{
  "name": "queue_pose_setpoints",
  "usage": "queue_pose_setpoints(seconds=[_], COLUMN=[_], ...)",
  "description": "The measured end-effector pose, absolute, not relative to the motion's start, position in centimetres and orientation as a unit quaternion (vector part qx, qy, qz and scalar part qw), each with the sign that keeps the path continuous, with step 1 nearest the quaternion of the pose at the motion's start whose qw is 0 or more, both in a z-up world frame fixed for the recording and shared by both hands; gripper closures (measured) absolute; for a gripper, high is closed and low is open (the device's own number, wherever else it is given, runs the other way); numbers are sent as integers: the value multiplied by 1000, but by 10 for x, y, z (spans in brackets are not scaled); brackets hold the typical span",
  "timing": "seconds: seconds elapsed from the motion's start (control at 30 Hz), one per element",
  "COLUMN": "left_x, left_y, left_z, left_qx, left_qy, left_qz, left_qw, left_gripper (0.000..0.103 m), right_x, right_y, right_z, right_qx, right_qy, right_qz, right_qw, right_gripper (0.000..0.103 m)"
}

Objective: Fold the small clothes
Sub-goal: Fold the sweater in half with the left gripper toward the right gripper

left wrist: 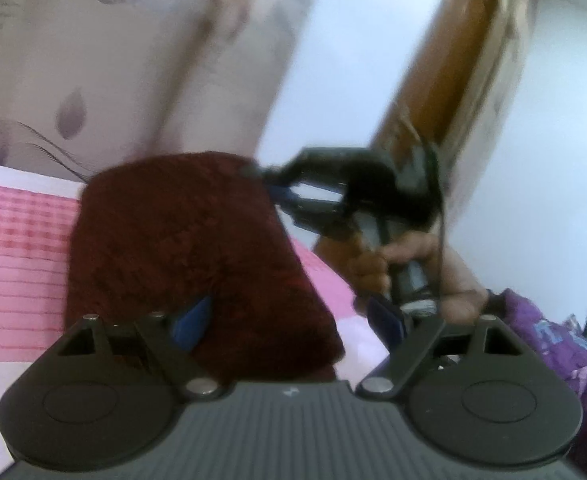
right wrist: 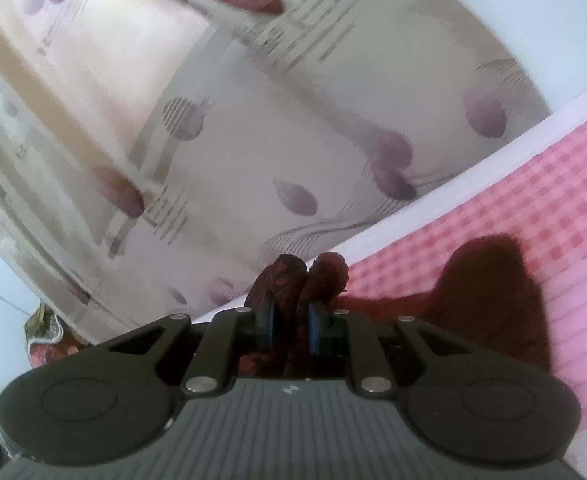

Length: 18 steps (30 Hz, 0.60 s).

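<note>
A dark red fuzzy garment [left wrist: 181, 240] hangs over the pink bed in the left wrist view. My right gripper [left wrist: 271, 184] pinches its upper right corner, with a person's hand [left wrist: 413, 256] on the handle. My left gripper [left wrist: 289, 322] stands wide open at the garment's lower edge. Its left blue pad [left wrist: 191, 324] sits against the cloth and the right pad [left wrist: 385, 320] is off the cloth's side. In the right wrist view, my right gripper [right wrist: 292, 328] is shut on a bunch of the dark red garment [right wrist: 293, 276], which trails to the right.
A pink checked bedsheet [left wrist: 17, 240] with a white border covers the bed [right wrist: 565, 184]. A pale curtain [right wrist: 293, 120] with purple leaf shapes hangs behind it. A wooden door [left wrist: 453, 60] and a white wall are on the right. Purple clothing [left wrist: 553, 336] lies at the lower right.
</note>
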<state>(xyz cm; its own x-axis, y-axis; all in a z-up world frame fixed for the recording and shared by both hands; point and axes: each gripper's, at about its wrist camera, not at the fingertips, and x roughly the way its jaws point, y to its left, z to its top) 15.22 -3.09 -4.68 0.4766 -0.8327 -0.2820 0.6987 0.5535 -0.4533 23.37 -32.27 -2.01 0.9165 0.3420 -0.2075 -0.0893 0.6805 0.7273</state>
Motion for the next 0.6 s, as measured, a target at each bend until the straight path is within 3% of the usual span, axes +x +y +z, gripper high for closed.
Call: queue_pose_setpoints(seconds=[0.6], left_x=[169], left_y=[-108], left_z=[-67], left_qx=[-104], left_qy=[287], left_qz=[-488], left_qw=[818], left_gripper=[18], right_x=[227], right_y=[-424], right_z=[-118], right_qx=[480], right_qy=[101], right_qz=[105], right_qw=[865], right_gripper=[83])
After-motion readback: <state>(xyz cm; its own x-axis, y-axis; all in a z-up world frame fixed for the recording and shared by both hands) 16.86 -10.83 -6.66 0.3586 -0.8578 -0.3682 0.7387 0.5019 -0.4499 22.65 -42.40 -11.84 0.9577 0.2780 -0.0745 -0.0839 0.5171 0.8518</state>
